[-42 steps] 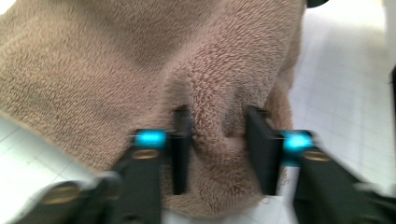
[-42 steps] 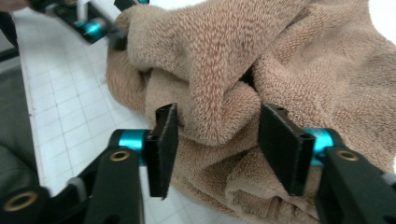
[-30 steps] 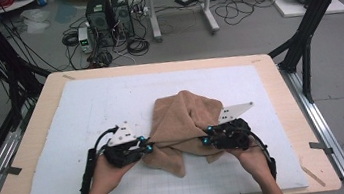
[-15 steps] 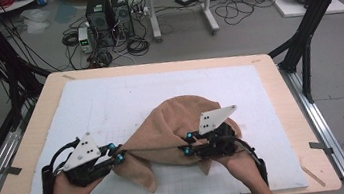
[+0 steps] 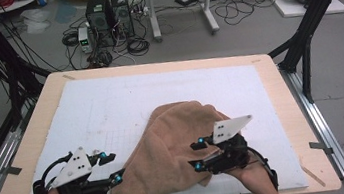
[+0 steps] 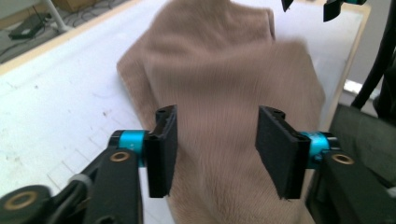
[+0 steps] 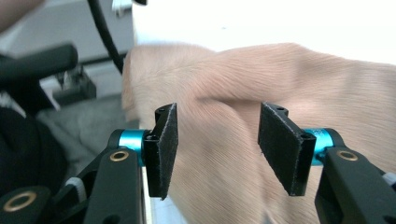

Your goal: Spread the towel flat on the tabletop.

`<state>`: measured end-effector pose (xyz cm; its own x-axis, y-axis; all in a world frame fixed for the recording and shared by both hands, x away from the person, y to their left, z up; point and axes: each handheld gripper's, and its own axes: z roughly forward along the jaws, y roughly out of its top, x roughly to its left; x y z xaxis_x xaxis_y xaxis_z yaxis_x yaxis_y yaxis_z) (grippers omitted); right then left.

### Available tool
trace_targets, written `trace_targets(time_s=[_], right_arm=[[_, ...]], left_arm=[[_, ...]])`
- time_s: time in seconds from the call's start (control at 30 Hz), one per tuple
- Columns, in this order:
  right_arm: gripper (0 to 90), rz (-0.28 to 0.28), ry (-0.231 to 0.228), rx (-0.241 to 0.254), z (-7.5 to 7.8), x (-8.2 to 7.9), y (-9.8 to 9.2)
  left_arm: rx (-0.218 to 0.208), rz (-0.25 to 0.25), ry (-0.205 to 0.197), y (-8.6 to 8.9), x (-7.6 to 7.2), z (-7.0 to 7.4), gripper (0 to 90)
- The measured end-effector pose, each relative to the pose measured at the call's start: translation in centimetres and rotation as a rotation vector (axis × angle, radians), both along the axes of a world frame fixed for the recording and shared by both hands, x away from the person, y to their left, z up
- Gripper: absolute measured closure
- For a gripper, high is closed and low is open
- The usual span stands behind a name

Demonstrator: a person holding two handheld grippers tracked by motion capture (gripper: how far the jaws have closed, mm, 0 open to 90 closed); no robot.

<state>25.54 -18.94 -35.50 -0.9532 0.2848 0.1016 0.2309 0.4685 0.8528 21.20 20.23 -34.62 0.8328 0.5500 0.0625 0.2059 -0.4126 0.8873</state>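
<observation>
No legible writing. One towel, bunched at near table edge. Two grippers: left gripper and right gripper, jaws just opened, gripping nothing, towel between.

High view: looking forward and down from above the near edge of the table, standing well off, taking in the whole top and the floor beyond. Left gripper view: riding low and close, facing along its jaws across the tan towel toward the table's far right corner. Right gripper view: sitting closer still, facing across the towel toward the near edge. Sharing the towel across all three.
</observation>
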Motion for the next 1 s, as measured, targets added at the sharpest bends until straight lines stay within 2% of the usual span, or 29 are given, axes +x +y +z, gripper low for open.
trace_targets(time_s=[0.1,0.2,0.3,0.37,0.4,0.47,0.5,0.57,0.63,0.67,0.73,0.83,0.87,0.9,1.0], right_arm=[[45.4,-0.08,-0.027,-0.007,0.1,0.7,-1.6],[44.3,-0.177,-0.057,-0.053,-0.2,1.7,-2.6],[44.5,-0.252,-0.031,-0.09,-1.4,2.9,-3.2],[45.5,-0.262,0.007,-0.106,-3.0,3.5,-3.1],[45.5,-0.262,0.007,-0.106,-3.0,3.5,-3.1],[45.6,-0.264,0.025,-0.131,-4.2,3.7,-2.7],[45.6,-0.265,0.031,-0.162,-5.2,4.0,-2.1],[46.2,-0.264,0.034,-0.179,-5.7,4.1,-1.8],[46.9,-0.263,0.043,-0.203,-6.5,4.5,-1.3],[48.9,-0.265,0.049,-0.231,-7.2,4.8,-0.8],[50.0,-0.266,0.05,-0.243,-7.5,4.9,-0.6],[54.6,-0.259,0.051,-0.295,-8.3,5.2,-0.2],[55.3,-0.26,0.033,-0.29,-8.5,5.1,-0.1],[57.1,-0.264,0.037,-0.287,-8.5,5.1,-0.1],[74.7,-0.233,0.045,-0.28,-8.4,5.0,-0.5]], left_arm=[[0.002,-0.001,-0.01,-0.4,1.5,0.1,44.5],[0.009,-0.003,-0.006,-1.4,3.3,-0.3,44.2],[0.048,0.0,0.009,-2.6,5.3,-1.6,45.6],[0.097,0.021,0.019,-3.3,6.6,-2.9,45.9],[0.117,0.029,0.033,-3.5,7.2,-3.5,45.9],[0.154,0.037,0.06,-3.9,8.4,-4.7,46.1],[0.168,0.045,0.069,-4.0,8.9,-5.3,47.4],[0.157,0.037,0.106,-4.1,10.0,-6.3,49.2],[0.171,0.048,0.135,-4.2,10.9,-7.1,52.2],[0.163,0.049,0.159,-4.2,11.3,-7.5,56.1],[0.17,0.043,0.177,-4.2,11.9,-8.0,59.1],[0.165,0.03,0.213,-4.4,12.5,-8.7,62.1],[0.174,0.023,0.218,-4.6,12.6,-9.0,62.1],[0.186,0.014,0.222,-4.7,12.7,-9.2,62.1],[0.155,0.025,0.222,-4.4,12.9,-9.1,62.5]])
